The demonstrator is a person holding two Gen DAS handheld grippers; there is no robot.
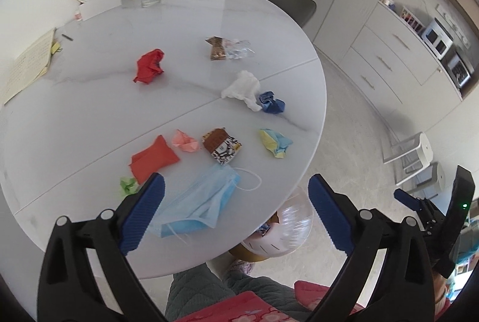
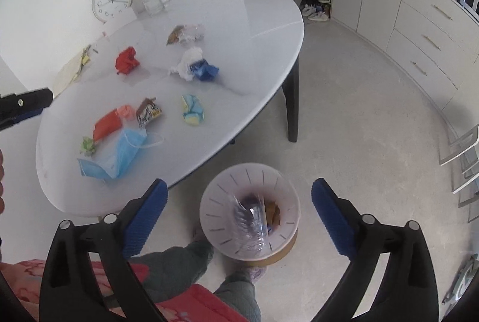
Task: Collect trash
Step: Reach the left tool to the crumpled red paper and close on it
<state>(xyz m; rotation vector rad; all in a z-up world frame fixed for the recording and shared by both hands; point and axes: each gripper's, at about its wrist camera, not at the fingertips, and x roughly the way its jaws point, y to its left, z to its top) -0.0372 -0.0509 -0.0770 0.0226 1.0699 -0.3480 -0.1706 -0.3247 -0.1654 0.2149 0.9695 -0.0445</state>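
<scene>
My right jaws [image 2: 236, 203] stand wide apart above the waste bin [image 2: 287, 196], which sits on the floor just beside the bench [image 2: 269, 22] edge. A clear crumpled plastic piece [image 2: 250, 224] shows blurred in the bin mouth between my blue pads; the pads do not touch it. Nothing is clamped.

My left jaws [image 1: 236, 203] also stand wide apart and empty, poised over the near edge of the bench. Taking the blue face mask [image 1: 197, 202] as landmark:

- The mask lies directly beneath the left jaws, nearest the edge.
- Just beside it, on its left, a small green paper scrap [image 1: 128, 185].
- Touching or nearly touching it on the far side, a flat red packet [image 1: 154, 158].
- Beyond the mask, a pink paper wad [image 1: 185, 140] and a brown patterned wrapper [image 1: 221, 145].
- Right of those, a yellow-and-blue paper wad [image 1: 275, 142].
- Farther on, a white tissue [image 1: 242, 90] touching a dark blue wad [image 1: 272, 101].
- Well beyond, a red crumpled paper [image 1: 149, 66] and a clear bag with brown contents [image 1: 227, 48].

Judged step in hand: take the next item with the left jaws; the mask is the nearest candidate.

Procedure, as advised:
1. Lower straight onto the bunched middle of the mask.
2. Keep the ear loops inside the closure; a trailing loop could snag the red packet.
3. Close fully; the fabric is thin and limp.
4. Clear the bench edge before moving toward the bin.
</scene>
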